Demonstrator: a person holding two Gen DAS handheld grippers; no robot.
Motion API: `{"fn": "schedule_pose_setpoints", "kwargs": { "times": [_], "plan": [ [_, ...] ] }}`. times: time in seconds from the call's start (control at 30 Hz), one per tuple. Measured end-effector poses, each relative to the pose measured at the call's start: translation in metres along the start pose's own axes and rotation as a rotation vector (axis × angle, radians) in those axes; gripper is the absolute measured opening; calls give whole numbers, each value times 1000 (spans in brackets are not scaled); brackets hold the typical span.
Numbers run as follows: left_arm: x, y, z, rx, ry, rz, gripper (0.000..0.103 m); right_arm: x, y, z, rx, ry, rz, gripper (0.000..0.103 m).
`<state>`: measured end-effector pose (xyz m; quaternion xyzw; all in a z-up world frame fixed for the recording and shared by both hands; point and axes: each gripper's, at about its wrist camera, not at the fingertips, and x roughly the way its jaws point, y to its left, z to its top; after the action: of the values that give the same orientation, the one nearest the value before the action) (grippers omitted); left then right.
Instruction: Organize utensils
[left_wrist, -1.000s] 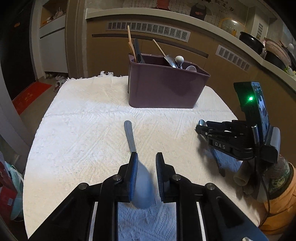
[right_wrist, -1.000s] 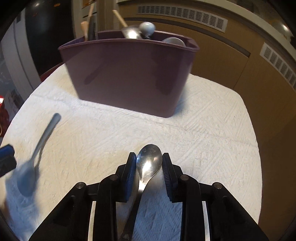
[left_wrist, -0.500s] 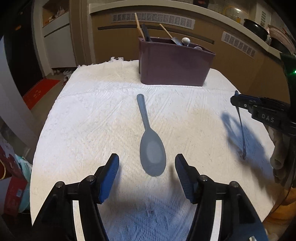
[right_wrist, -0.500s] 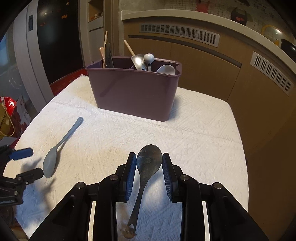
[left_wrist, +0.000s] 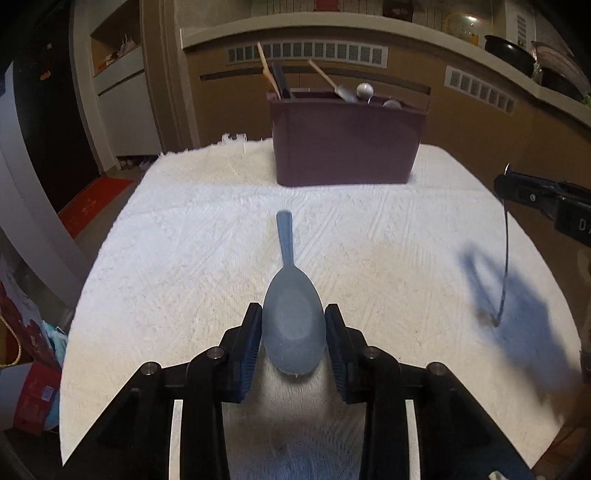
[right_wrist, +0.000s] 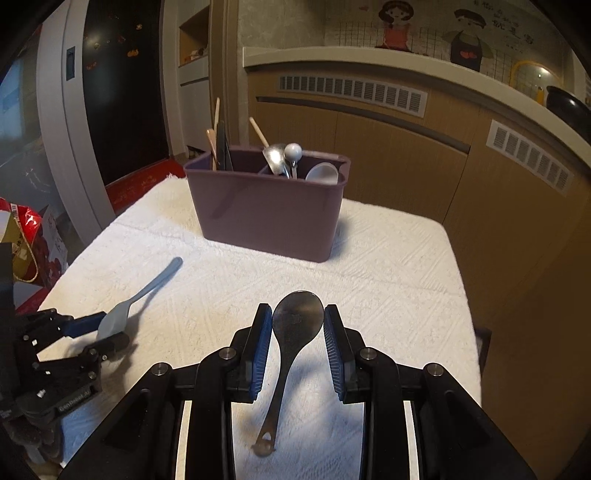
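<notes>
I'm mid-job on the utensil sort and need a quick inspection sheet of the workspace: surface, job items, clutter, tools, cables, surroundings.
Surface: table under a white textured cloth.
Job's things: purple utensil caddy at the far end, holding several utensils; grey-blue plastic spoon, handle pointing toward the caddy; metal spoon, handle hanging down.
Clutter: nothing seen on the cloth.
Tools: left tool closing, pads at the plastic spoon's bowl; right tool shut on the metal spoon's bowl.
Cables: nothing seen.
Surroundings: wooden counter with vents behind; red bags on the floor beside the table.
</notes>
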<state>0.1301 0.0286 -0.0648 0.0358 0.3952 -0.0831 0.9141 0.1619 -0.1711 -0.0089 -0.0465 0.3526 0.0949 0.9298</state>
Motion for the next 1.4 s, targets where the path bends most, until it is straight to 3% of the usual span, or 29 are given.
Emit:
{"fn": "schedule_pose_setpoints", "kwargs": {
  "times": [0.27,0.33,0.43,0.7,0.77,0.8,0.83,0.97,1.07,1.27,1.4],
  "plan": [
    [-77,-1,33,38,-247,5,30,-60,-2,23,-11,-144,-4,30],
    [-85,-2,39,47,-275,0,5,-72,1,29,-24,-175,-6,30],
    [-86,0,42,41,-279,-13,6,-85,6,34,-43,-207,-10,30],
    [-63,32,48,-28,-144,-76,11,-81,9,32,-52,-182,1,30],
    [-53,36,48,0,-80,-129,33,-76,4,31,-33,-167,10,30],
    [-46,35,47,32,-42,-167,55,-73,2,31,-25,-159,15,30],
    [-38,33,46,77,-4,-188,68,-70,1,31,-20,-153,19,30],
    [-11,9,45,284,104,-212,72,-62,0,31,-20,-128,26,30],
    [15,-5,52,362,126,-133,76,-56,-1,29,-15,-112,33,30],
    [60,29,75,200,170,-44,76,-32,-2,17,-22,-30,60,30],
    [80,39,73,150,211,-46,75,10,-2,6,-4,70,101,30]
  ]
}}
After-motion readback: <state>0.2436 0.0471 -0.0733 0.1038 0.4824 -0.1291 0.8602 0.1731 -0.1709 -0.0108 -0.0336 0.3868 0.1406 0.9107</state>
